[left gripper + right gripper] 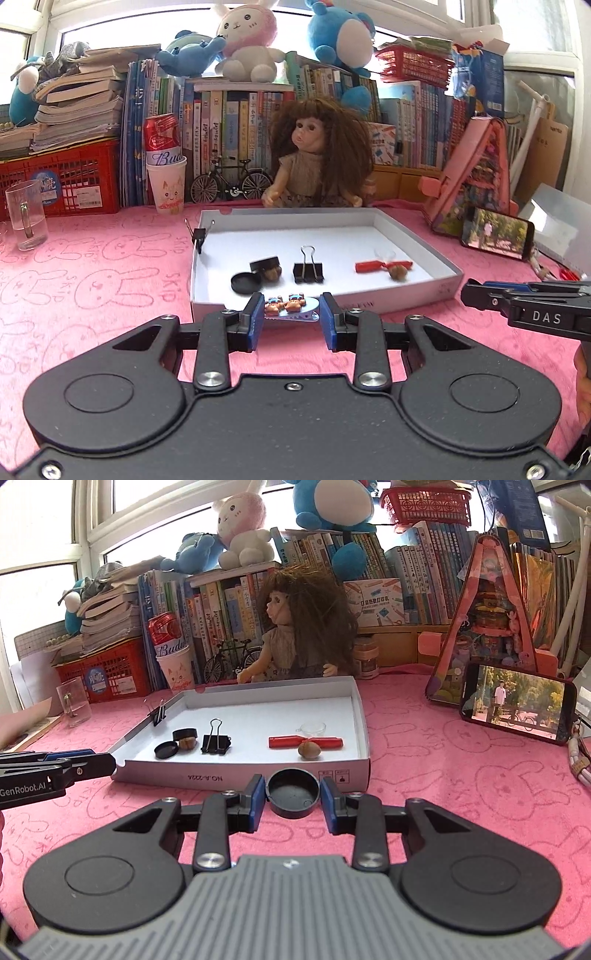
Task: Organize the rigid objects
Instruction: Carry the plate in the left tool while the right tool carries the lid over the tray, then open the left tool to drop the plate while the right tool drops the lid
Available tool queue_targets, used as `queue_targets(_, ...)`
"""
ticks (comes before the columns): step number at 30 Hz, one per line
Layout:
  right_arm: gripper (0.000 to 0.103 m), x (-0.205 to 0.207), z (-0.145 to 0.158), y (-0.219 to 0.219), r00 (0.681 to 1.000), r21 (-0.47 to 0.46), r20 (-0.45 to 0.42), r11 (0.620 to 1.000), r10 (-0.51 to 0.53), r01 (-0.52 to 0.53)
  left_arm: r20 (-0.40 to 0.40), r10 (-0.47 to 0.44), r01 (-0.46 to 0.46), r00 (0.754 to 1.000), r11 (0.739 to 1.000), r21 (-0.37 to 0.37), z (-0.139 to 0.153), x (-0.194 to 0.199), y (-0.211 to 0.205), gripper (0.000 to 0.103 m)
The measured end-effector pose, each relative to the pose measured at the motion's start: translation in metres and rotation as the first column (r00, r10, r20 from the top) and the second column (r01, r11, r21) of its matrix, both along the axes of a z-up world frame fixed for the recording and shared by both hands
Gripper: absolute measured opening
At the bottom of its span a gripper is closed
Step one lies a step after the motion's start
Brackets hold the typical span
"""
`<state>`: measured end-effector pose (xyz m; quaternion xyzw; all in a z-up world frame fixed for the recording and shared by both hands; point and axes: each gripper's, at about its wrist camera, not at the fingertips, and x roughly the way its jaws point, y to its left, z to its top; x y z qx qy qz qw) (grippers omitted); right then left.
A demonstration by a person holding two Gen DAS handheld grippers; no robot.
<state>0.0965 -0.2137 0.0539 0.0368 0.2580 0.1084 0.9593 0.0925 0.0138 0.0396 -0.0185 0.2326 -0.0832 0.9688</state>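
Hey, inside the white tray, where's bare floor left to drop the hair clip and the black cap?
Inside the white tray, the widest bare floor is the back half, behind the binder clip and the red stick. A smaller gap lies between those two. The front-left corner is crowded by the black lids and a nut.

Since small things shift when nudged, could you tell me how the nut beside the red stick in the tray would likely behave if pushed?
The nut looks rounded and smooth, so it would probably roll rather than slide. It lies against the red stick, which may stop it that way. The white tray floor looks slick, so it could travel to the wall.
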Motion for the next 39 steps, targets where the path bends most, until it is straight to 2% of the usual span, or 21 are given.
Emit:
queue_targets(7, 0.038, 0.037, 0.007, 0.002, 1.0, -0.014, -0.008, 1.0, -0.01, 0.01, -0.038, 0.032, -0.033, 0.999, 0.999, -0.037, 0.006, 0.048, 0.009, 0.03)
queue_targets(10, 0.038, 0.064, 0.012, 0.002, 0.999, -0.007, -0.048, 1.0, 0.0, 0.0, -0.062, 0.035, -0.038, 0.997, 0.998, -0.045, 0.011, 0.077, 0.011, 0.03)
queue_targets(14, 0.038, 0.102, 0.016, -0.001, 0.996, 0.028, -0.095, 1.0, -0.003, 0.006, -0.108, 0.054, -0.065, 0.993, 0.993, -0.101, 0.014, 0.118, 0.017, 0.03)
queue_targets(18, 0.038, 0.145, 0.011, 0.007, 0.99, 0.003, -0.143, 1.0, -0.005, 0.005, -0.184, 0.076, -0.094, 0.98, 0.991, -0.091, 0.005, 0.161, 0.013, 0.03)
queue_targets(21, 0.038, 0.174, 0.003, 0.01, 0.977, 0.027, -0.213, 0.999, -0.018, 0.024, -0.226, 0.087, -0.111, 0.97, 0.989, -0.098, -0.004, 0.185, 0.011, 0.03)
queue_targets(25, 0.038, 0.189, -0.011, 0.017, 0.967, -0.01, -0.254, 1.0, -0.03, 0.029, -0.234, 0.106, -0.119, 0.966, 0.992, -0.042, -0.014, 0.202, 0.004, 0.03)
queue_targets(29, 0.038, 0.195, -0.015, 0.019, 0.965, -0.022, -0.259, 0.999, -0.03, 0.025, -0.255, 0.115, -0.129, 0.96, 0.991, -0.039, -0.021, 0.211, 0.002, 0.03)
queue_targets(35, 0.038, 0.201, -0.015, 0.021, 0.974, -0.09, -0.215, 0.995, -0.068, 0.049, -0.264, 0.122, -0.136, 0.957, 0.99, -0.034, -0.027, 0.218, 0.001, 0.03)
queue_targets(39, 0.038, 0.207, -0.023, 0.024, 0.965, -0.106, -0.252, 0.993, -0.069, 0.043, -0.264, 0.116, -0.123, 0.958, 0.992, -0.011, -0.032, 0.218, -0.002, 0.03)
